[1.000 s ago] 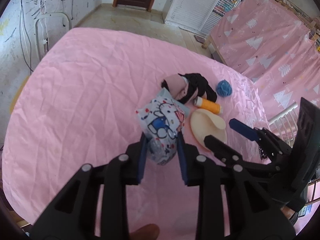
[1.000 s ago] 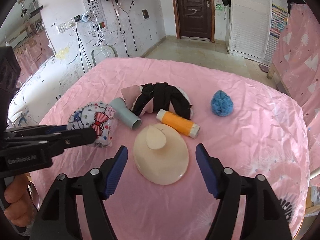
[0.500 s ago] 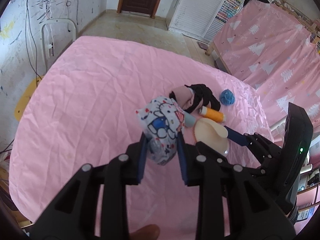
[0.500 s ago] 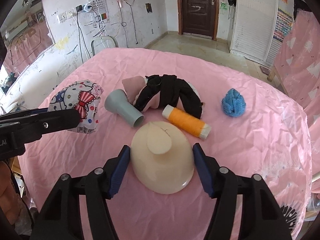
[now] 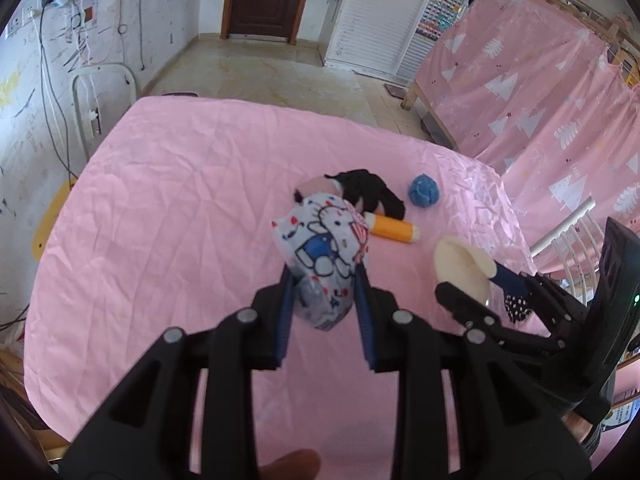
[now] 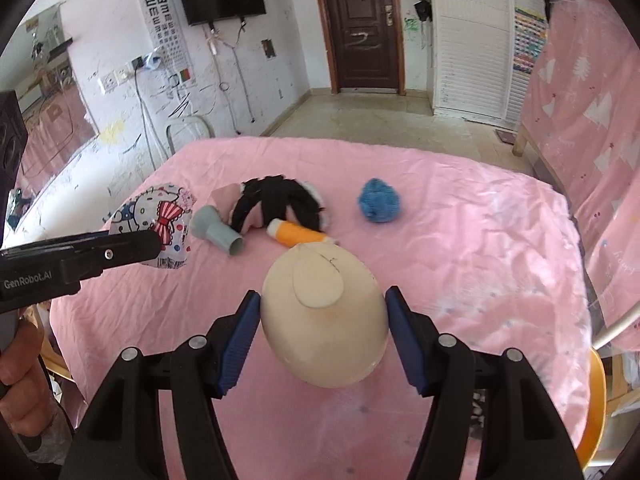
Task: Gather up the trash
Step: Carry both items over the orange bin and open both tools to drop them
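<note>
My left gripper (image 5: 323, 280) is shut on a cartoon-printed bag (image 5: 324, 244) and holds it above the pink table (image 5: 160, 208); the bag also shows in the right wrist view (image 6: 160, 220). My right gripper (image 6: 323, 316) is shut on a cream oval lid (image 6: 325, 312), lifted off the cloth; it also shows in the left wrist view (image 5: 464, 264). On the table lie an orange spool (image 6: 298, 234), a grey plastic tube (image 6: 218, 230), a black-and-pink cloth bundle (image 6: 276, 200) and a blue yarn ball (image 6: 379, 201).
A pink curtain (image 5: 540, 92) hangs to the right. A white rail (image 5: 560, 228) and an orange chair (image 6: 596, 408) stand at the table's right side. A metal frame (image 5: 100, 100) stands by the left wall. The table edge runs close below both grippers.
My right gripper closed on the cream lid and lifted it off the table. My left gripper rose with the printed bag.
</note>
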### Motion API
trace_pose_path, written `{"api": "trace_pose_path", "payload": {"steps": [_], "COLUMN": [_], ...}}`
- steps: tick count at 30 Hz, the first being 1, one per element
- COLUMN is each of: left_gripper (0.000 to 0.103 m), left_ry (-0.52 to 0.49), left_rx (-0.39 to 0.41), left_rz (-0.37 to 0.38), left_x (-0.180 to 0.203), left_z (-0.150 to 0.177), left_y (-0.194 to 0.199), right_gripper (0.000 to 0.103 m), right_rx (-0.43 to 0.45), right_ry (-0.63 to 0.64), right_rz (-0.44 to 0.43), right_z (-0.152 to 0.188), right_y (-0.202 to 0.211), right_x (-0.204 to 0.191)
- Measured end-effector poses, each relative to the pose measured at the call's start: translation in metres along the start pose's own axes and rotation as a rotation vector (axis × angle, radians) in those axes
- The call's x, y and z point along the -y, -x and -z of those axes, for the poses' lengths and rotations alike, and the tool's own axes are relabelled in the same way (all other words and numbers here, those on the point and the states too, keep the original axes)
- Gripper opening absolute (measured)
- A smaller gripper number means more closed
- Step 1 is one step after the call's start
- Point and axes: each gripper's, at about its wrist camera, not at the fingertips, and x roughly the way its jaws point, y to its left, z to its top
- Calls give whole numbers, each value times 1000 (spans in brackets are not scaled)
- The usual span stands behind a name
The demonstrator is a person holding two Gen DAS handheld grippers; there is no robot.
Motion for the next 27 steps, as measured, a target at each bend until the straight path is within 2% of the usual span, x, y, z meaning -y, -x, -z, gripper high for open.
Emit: {"api": "trace_pose_path", "payload": {"steps": [15,27], "left_gripper": [27,27], "left_ry": [-132,-312], "left_rx": [-3,-30], "left_rz": [-22,15], "left_x": [73,169], "left_z": [3,12], "left_y": [-2,-22], "right_gripper": [54,54], "right_rx": [116,207], "right_ry": [-112,-234], "right_rz": [24,88], "right_z": [12,43], "right_y": [53,102], "right_x": [70,147]}}
